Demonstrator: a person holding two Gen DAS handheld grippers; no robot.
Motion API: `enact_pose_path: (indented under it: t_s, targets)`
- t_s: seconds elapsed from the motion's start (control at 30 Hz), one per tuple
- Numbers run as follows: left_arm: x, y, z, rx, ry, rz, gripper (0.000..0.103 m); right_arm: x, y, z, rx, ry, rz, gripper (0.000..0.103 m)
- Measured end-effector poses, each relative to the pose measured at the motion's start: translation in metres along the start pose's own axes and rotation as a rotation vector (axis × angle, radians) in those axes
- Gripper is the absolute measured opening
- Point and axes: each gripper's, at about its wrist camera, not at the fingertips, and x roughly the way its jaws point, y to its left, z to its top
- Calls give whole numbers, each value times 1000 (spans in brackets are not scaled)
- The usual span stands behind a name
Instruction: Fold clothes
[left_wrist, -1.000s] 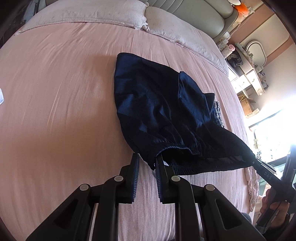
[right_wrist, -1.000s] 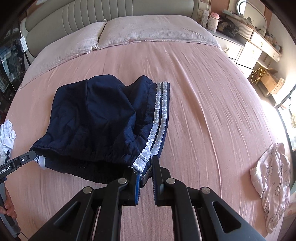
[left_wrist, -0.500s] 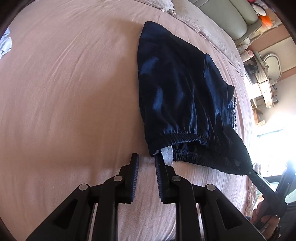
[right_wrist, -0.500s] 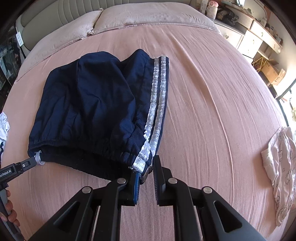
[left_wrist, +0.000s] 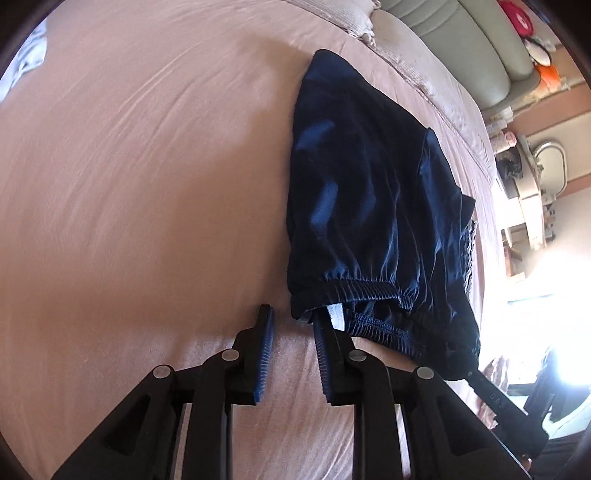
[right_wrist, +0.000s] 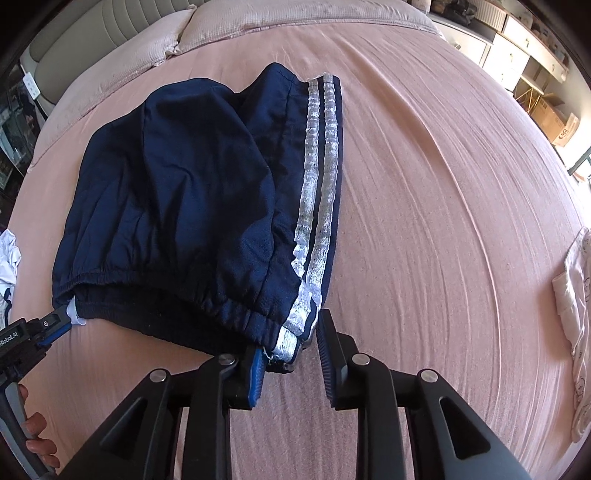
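Two silver stripes (right_wrist: 314, 206), navy shorts (right_wrist: 177, 206), pink sheet (right_wrist: 443, 184)

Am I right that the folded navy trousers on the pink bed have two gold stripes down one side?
Not quite: the stripes are silver, not gold, as the right wrist view shows. The rest holds: the folded navy trousers lie on the pink bed, with two stripes down one side.
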Motion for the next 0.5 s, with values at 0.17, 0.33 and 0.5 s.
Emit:
enact_pose_path:
  t_s: [0.17, 0.33, 0.5]
  targets:
    - [12, -20, 2, 35, 42, -86, 103, -2, -4, 2, 22, -14, 13, 24]
    - [16, -45, -2, 177, 119, 49, 103, -11, -5, 4, 18, -62, 14, 30]
    - [-1, -22, -9, 27, 77, -62, 103, -14, 9, 5, -51, -103, -26, 55]
